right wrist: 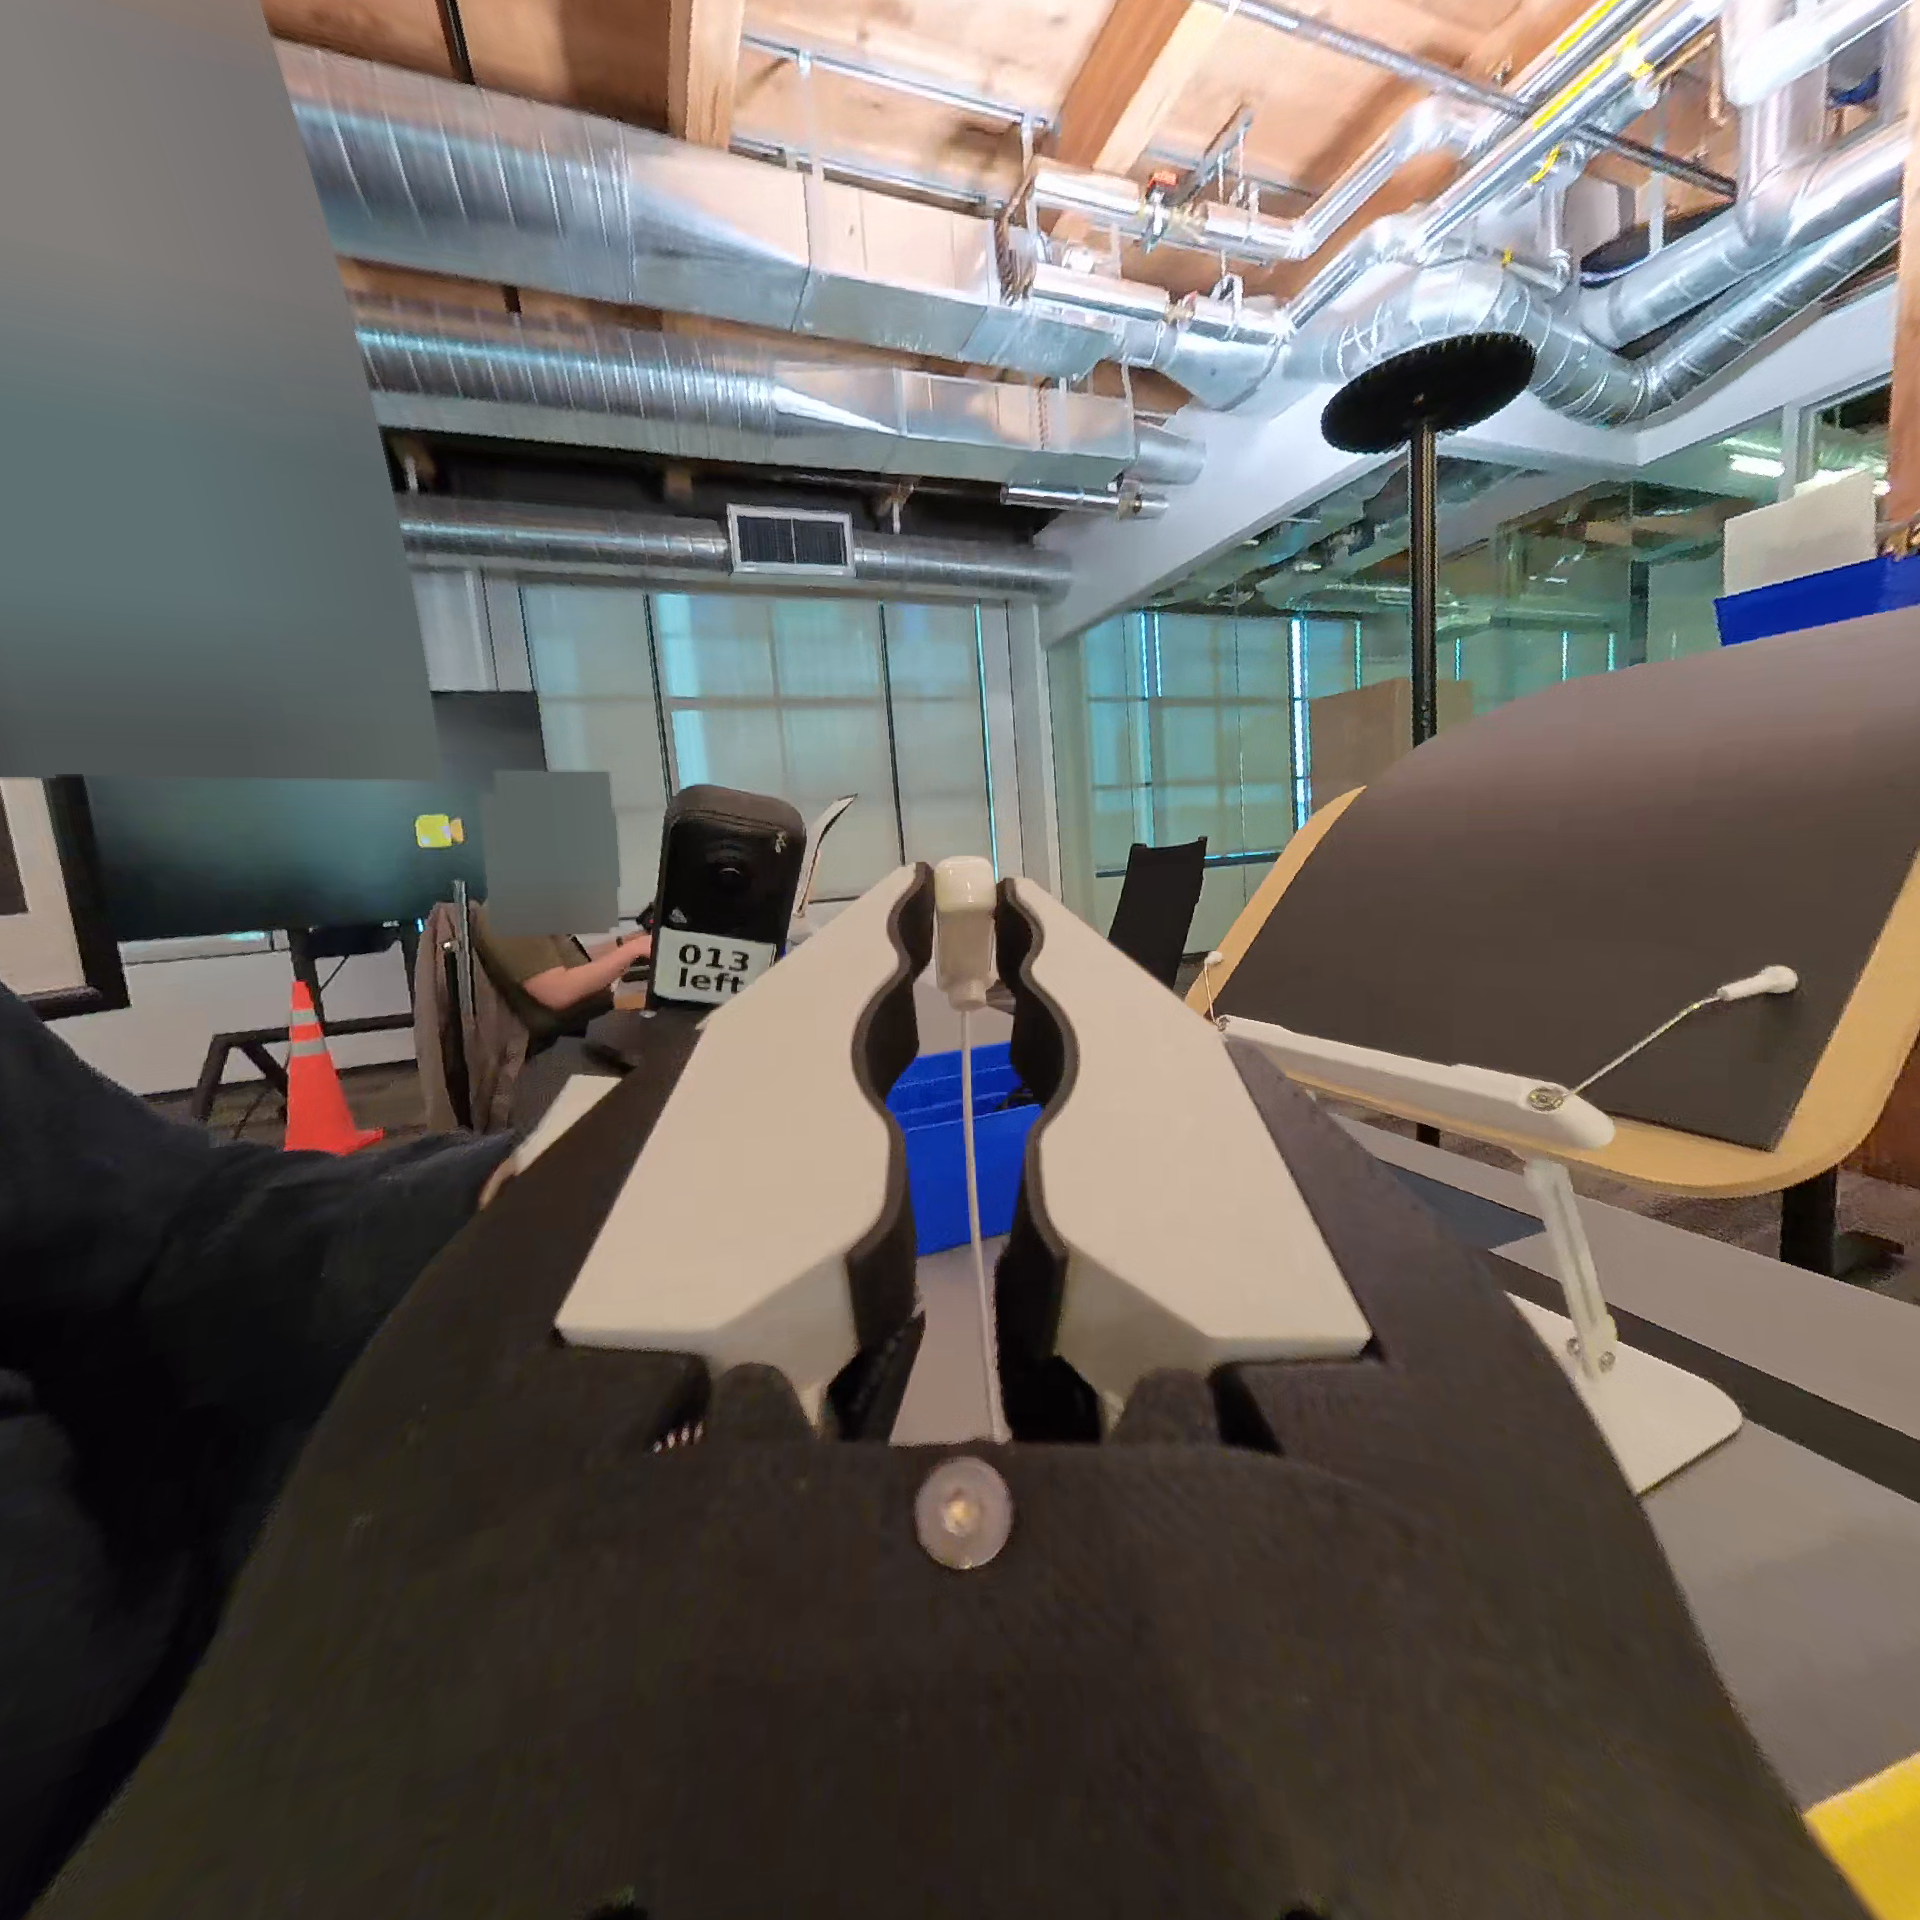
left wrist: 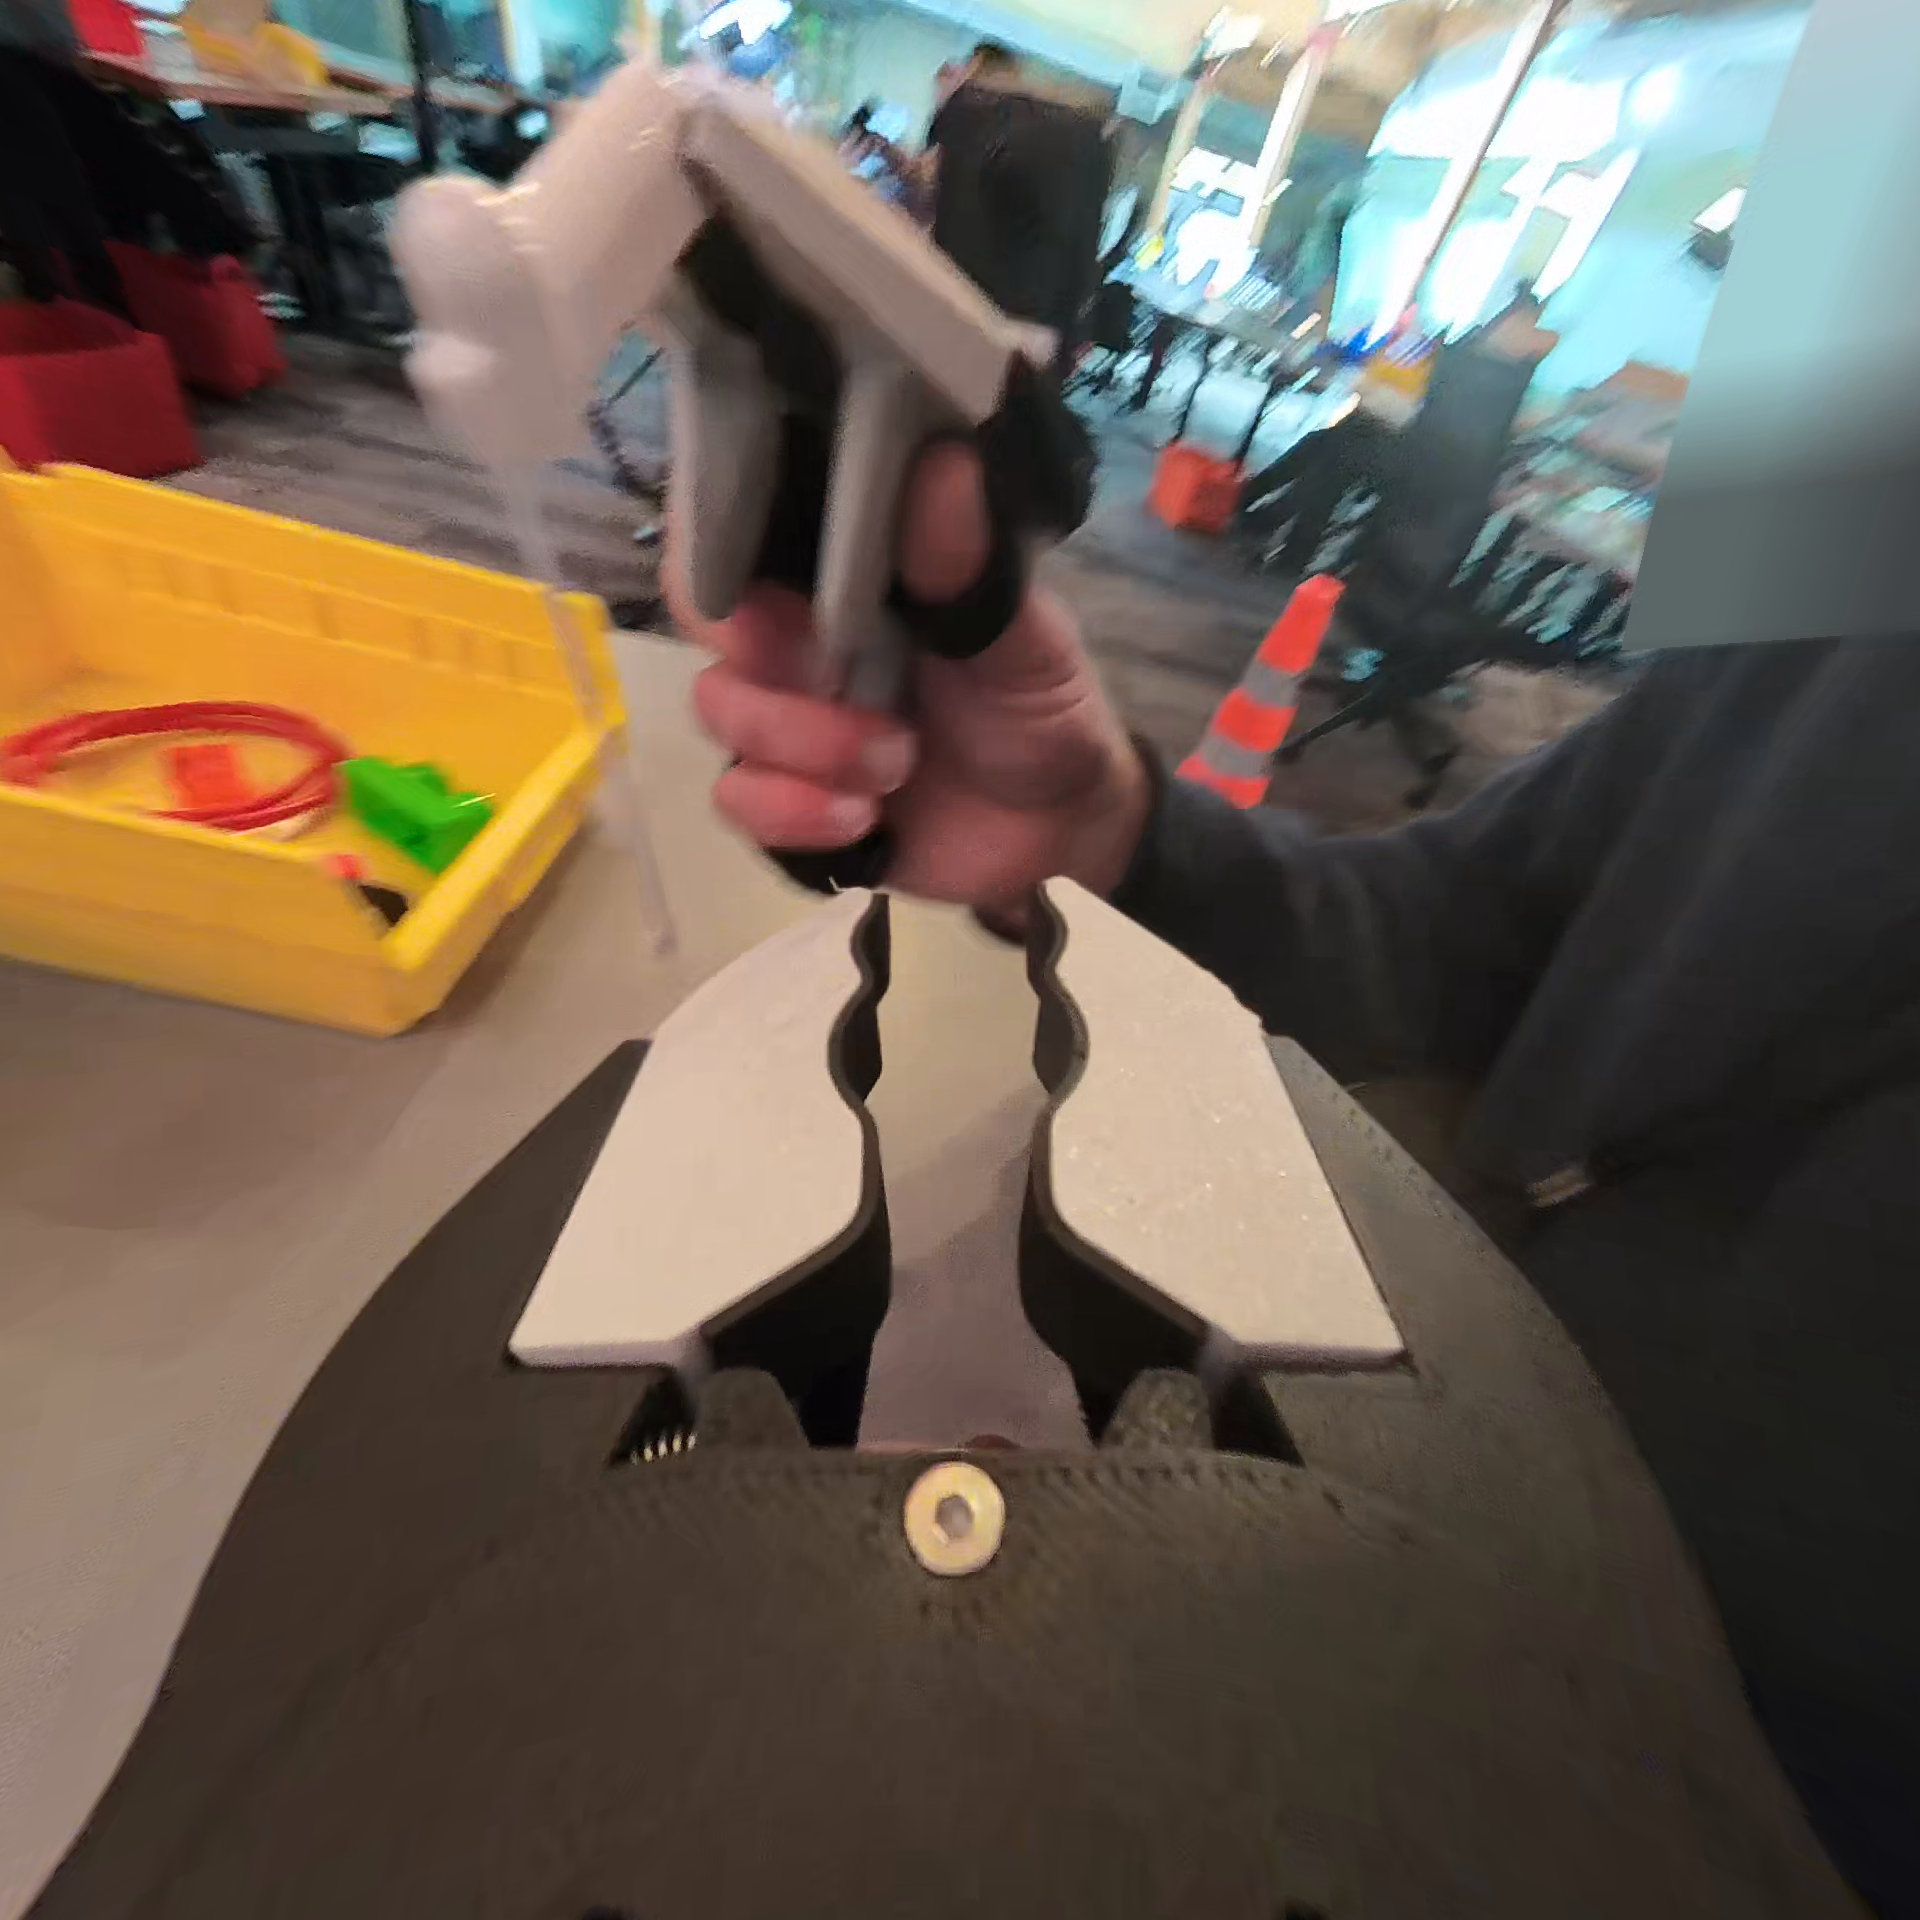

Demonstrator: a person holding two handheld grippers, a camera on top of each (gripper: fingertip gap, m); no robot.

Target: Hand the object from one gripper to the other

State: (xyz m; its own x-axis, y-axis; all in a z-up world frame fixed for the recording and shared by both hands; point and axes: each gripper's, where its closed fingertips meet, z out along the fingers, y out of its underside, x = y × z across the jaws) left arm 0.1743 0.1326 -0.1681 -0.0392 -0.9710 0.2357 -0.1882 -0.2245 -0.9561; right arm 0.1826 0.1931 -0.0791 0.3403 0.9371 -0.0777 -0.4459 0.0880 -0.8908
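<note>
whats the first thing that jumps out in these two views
In the right wrist view, the right hand-held gripper pinches a small white plug at its fingertips, its thin cable trailing back between the fingers. In the left wrist view, the left hand-held gripper is open and empty, with a yellow bin on the table at left.

grey table (left wrist: 208,1143): yellow bin (left wrist: 312,665) near its far edge; white stand base (right wrist: 1652,1403) and blue bin (right wrist: 956,1153) also on it
</note>
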